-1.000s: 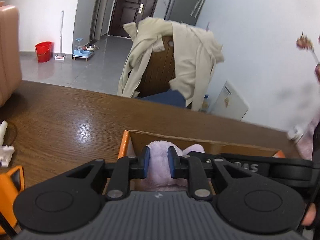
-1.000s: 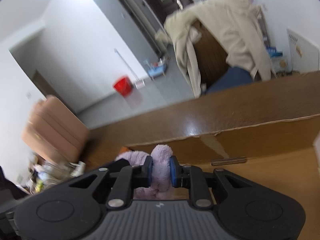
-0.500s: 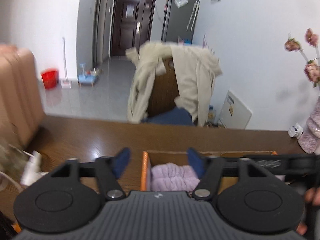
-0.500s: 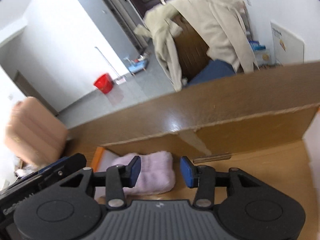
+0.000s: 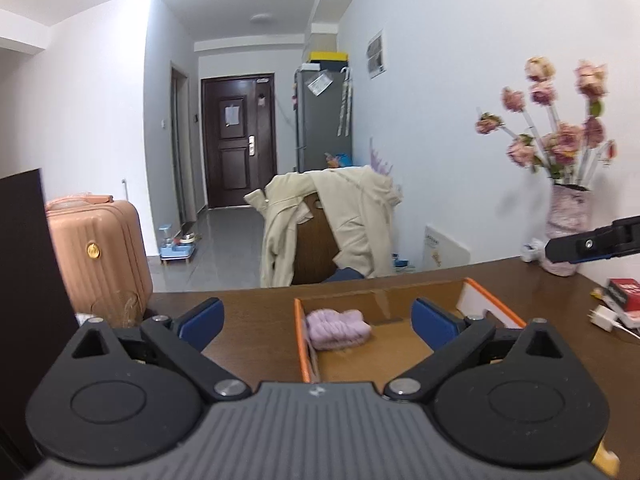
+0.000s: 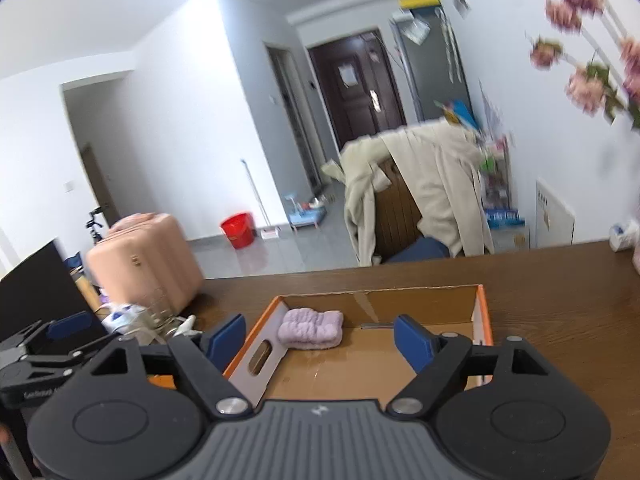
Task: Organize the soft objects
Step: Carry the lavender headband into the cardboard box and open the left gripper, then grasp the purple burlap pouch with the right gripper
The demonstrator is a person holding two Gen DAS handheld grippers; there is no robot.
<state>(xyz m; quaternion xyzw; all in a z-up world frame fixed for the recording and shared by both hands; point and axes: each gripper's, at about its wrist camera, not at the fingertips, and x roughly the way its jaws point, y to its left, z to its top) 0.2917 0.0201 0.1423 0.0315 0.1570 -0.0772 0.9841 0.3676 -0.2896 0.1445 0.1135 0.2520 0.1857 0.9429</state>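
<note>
Both grippers are now pulled back and up from the box (image 5: 400,300), having let go of the lilac towel (image 5: 337,328) they were pinching a second ago. The left gripper (image 5: 316,320) is standing with its blue pads spread wide, holding nothing, and the right gripper (image 6: 320,338) is likewise gaping wide and holding nothing. The towel is lying folded inside the box, tucked into the far left corner, touching the left wall (the orange-edged one) and sitting close against the back wall. In the right wrist view the towel (image 6: 311,328) is showing in that same corner of the box (image 6: 482,312), just past the oval handle slot in the left wall. The rest of the box floor is showing bare cardboard. The box is resting on the brown table (image 5: 248,344). Right of the box, a red book (image 5: 624,294) and a white plug (image 5: 604,317) are lying on the table, and beyond them a vase (image 5: 568,228) of pink flowers is standing at the wall. Behind the box, past the table edge, a beige coat (image 5: 352,216) is hanging over a chair; left of the box, off the table, a pink suitcase (image 5: 100,256) is standing
</note>
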